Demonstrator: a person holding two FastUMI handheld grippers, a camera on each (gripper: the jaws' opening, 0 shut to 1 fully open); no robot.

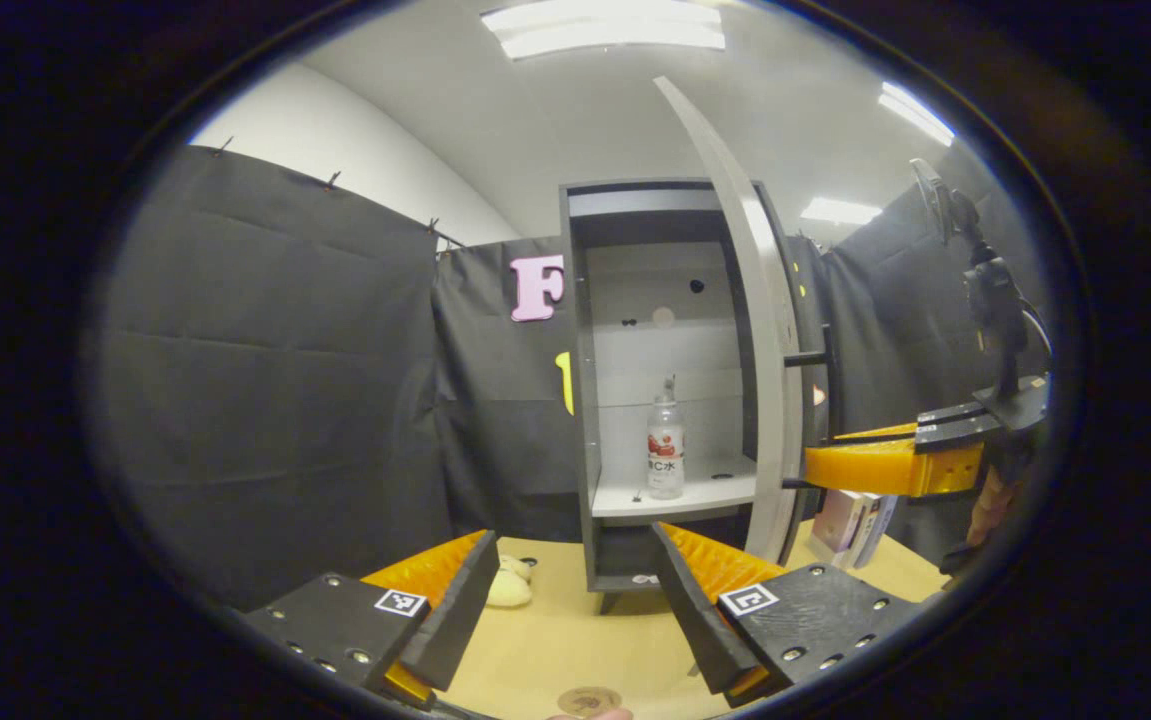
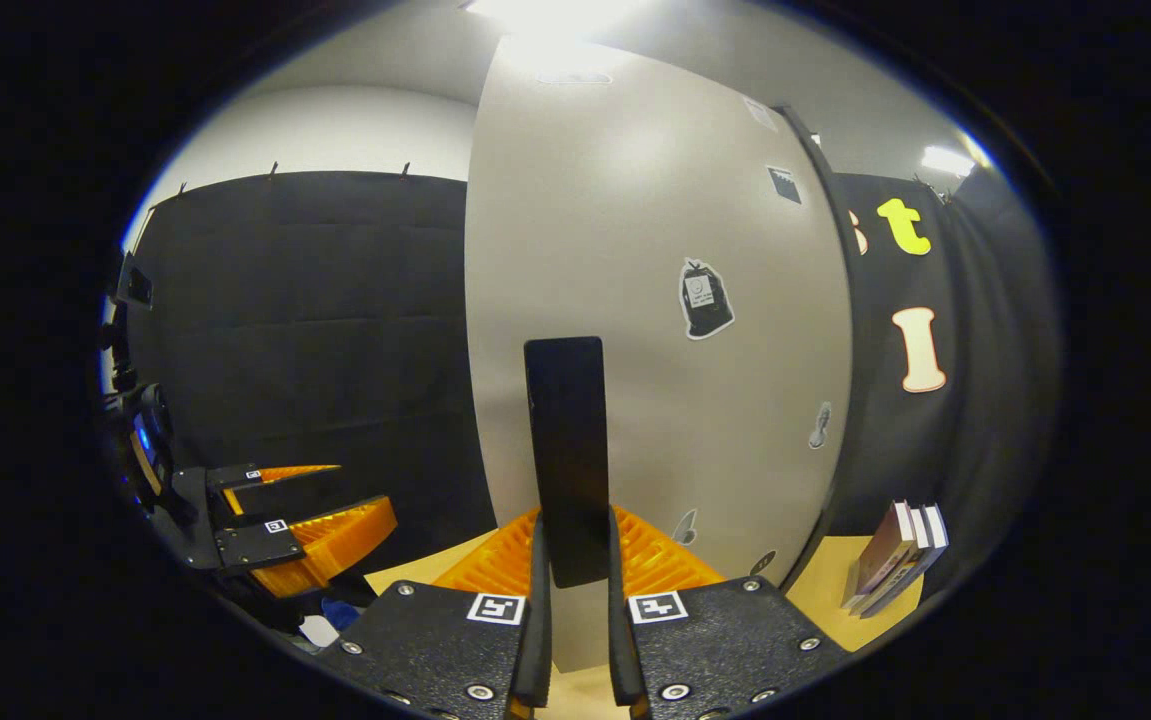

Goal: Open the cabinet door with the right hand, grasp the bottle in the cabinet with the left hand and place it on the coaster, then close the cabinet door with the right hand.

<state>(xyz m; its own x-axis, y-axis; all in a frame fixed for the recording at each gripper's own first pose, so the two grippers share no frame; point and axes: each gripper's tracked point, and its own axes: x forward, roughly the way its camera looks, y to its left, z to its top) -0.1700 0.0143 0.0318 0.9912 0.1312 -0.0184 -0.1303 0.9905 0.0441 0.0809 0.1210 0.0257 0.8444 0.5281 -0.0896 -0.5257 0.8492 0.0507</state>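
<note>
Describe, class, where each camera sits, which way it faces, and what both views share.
Left gripper view: rides the left gripper, jaws open, facing the open cabinet and the bottle on its shelf.
Right gripper view: rides the right gripper, facing the door up close, jaws shut on its handle.
Shared: the door, the books, the table, and each shows the other gripper.
</note>
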